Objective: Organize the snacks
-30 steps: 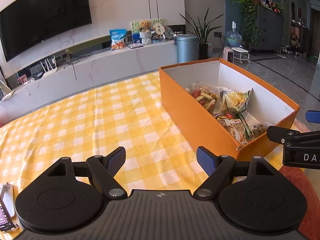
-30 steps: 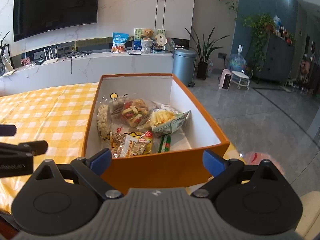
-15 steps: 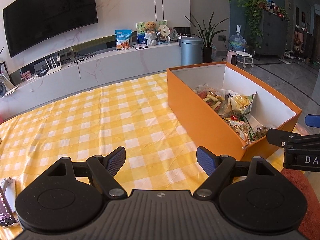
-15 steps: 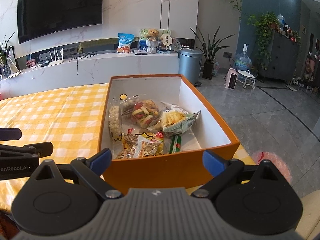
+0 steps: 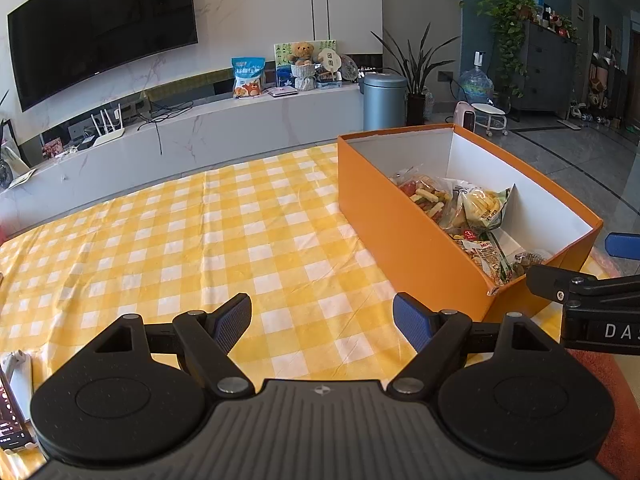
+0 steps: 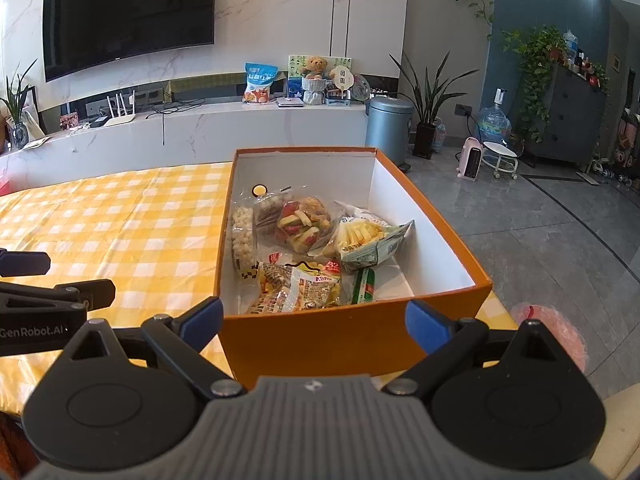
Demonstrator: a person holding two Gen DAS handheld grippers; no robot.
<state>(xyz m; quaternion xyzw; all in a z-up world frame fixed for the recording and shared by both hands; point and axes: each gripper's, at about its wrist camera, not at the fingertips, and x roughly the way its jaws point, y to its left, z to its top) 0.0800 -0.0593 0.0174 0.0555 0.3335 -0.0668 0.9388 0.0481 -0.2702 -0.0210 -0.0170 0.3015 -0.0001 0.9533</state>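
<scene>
Snacks (image 6: 304, 248) seen packed inside orange box (image 6: 352, 340), just ahead of right gripper (image 6: 314, 320). Both jaws spread, nothing held. Left gripper (image 5: 322, 316) over bare counter (image 5: 200, 240). Sorting judged finished; withdrawal likely next.

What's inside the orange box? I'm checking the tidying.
The orange box holds snack packets: mixed gummies, fries, white puffs. Anything beneath them is covered.

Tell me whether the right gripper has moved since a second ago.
Yes. The right gripper has pulled back and risen: in its view the orange box sits lower and farther off, with more of the TV wall showing above.
</scene>
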